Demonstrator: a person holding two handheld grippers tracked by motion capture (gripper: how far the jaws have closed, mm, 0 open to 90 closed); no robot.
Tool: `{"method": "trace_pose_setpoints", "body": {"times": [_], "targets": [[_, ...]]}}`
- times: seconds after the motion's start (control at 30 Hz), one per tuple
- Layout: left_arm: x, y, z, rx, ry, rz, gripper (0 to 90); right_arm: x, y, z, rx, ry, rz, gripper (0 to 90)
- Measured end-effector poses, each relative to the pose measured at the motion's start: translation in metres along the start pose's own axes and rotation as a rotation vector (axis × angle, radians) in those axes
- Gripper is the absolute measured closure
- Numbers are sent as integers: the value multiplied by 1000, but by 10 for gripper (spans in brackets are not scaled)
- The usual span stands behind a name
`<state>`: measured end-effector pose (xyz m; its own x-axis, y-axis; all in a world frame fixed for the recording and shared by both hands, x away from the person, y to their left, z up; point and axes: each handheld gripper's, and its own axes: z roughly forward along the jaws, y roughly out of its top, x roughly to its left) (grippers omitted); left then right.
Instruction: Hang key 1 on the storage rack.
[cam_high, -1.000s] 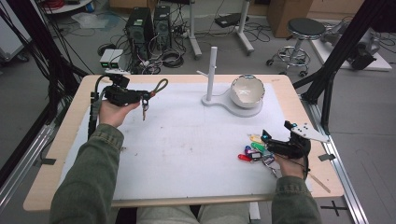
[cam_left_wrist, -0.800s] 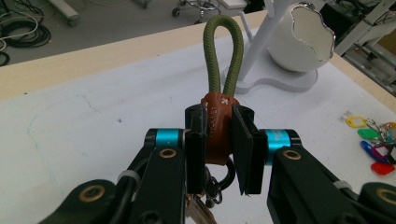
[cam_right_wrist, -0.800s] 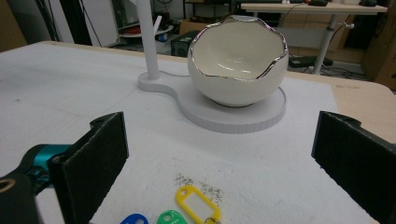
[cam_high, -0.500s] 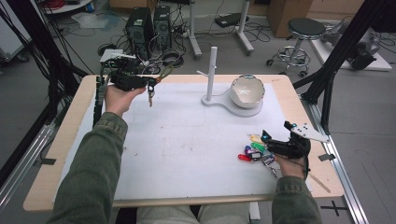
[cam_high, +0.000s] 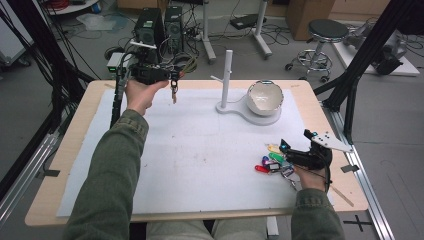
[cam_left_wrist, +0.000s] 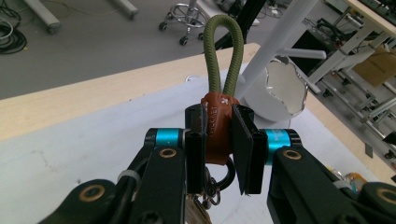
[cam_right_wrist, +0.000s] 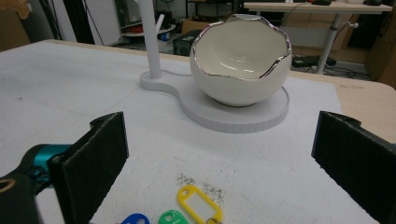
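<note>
Brown leather keyring tab (cam_left_wrist: 218, 126) clamped between left fingers (cam_left_wrist: 196, 140)

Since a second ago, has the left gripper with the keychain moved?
Yes. In the high view the left gripper has moved toward the table's far edge and rightward, closer to the white stand, shut on the keychain.

My left gripper view cuts off the keys (cam_left_wrist: 201, 205) under the brown fob (cam_left_wrist: 218, 130) at the bottom edge. Right gripper view clips the blue tag (cam_right_wrist: 134, 219) and green tag (cam_right_wrist: 173, 218). Tag labels unreadable from the high view.
</note>
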<state>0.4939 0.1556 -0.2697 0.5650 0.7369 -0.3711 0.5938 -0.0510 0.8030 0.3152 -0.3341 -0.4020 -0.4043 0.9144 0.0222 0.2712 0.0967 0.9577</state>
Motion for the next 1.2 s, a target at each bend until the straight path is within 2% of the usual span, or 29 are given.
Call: {"method": "trace_pose_setpoints", "body": {"times": [0.1,0.17,0.33,0.47,0.7,0.9,1.2], "targets": [[-2,2,7,7,-3,-7,758,0,0,0,0,0,3,28],[-1,1,13,4,-14,-26,758,0,0,-1,1,-2,7,29],[-2,-4,28,3,-65,-53,758,0,0,-1,-6,-2,6,29],[-4,-7,42,14,-83,-61,758,0,0,-1,-6,-2,5,28],[-3,-14,60,49,-90,-67,758,-1,0,-1,-9,-2,12,29],[-2,-18,67,64,-111,-79,758,-2,0,-2,-10,0,14,29],[-3,-24,78,89,-107,-86,757,-2,0,-2,-8,2,12,28]]}}
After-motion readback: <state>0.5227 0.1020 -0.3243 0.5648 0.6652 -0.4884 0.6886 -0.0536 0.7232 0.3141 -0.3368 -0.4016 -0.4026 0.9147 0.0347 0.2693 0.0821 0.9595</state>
